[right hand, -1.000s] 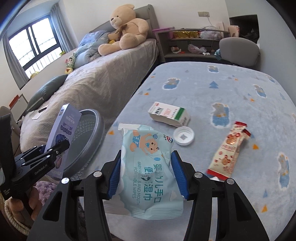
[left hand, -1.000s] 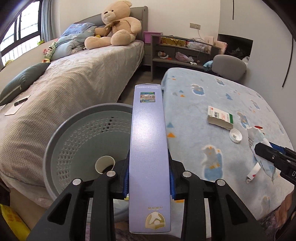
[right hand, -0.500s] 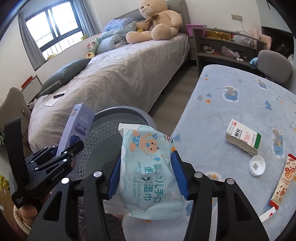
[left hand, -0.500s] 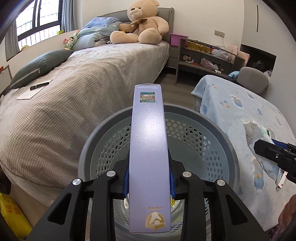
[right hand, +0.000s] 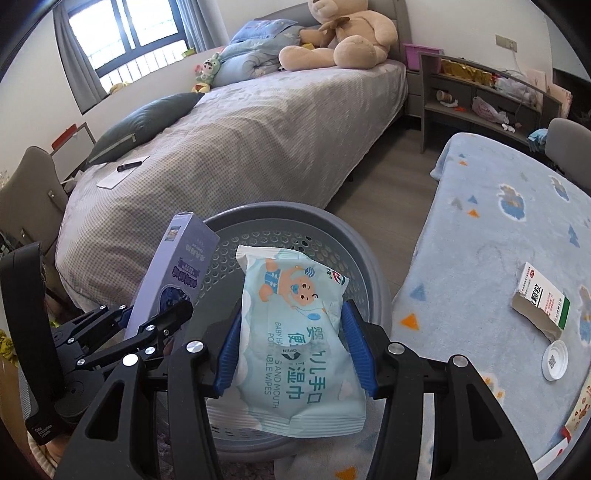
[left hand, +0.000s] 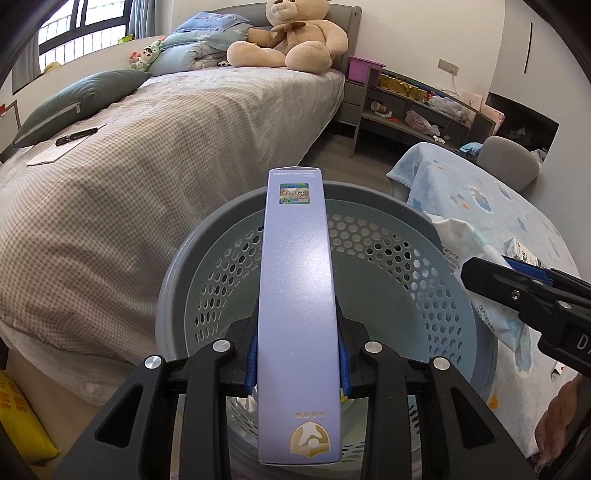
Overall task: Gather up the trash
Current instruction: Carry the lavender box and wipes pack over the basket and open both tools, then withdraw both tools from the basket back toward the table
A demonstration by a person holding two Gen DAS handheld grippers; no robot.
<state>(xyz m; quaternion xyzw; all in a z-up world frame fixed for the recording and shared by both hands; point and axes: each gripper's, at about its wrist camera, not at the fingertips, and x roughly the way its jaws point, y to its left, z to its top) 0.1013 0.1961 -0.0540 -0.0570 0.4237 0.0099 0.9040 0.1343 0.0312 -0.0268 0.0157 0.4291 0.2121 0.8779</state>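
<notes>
A: Left tongs [left hand: 297,363] clamped on long box [left hand: 295,295], stiff, light, gripped at the narrow sides; poised over basket [left hand: 458,302].

B: Right tongs [right hand: 291,354] pinching wipes pack [right hand: 295,343], soft, slippery film; also above basket, edges squeezed mid-pack.

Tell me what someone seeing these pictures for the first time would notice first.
Probably the two pieces of trash held over the grey perforated basket: the left tongs grip a tall purple box, and the right tongs grip a pale blue pack of baby wipes. After that, the big teddy bear at the head of the bed stands out in the background.
</notes>
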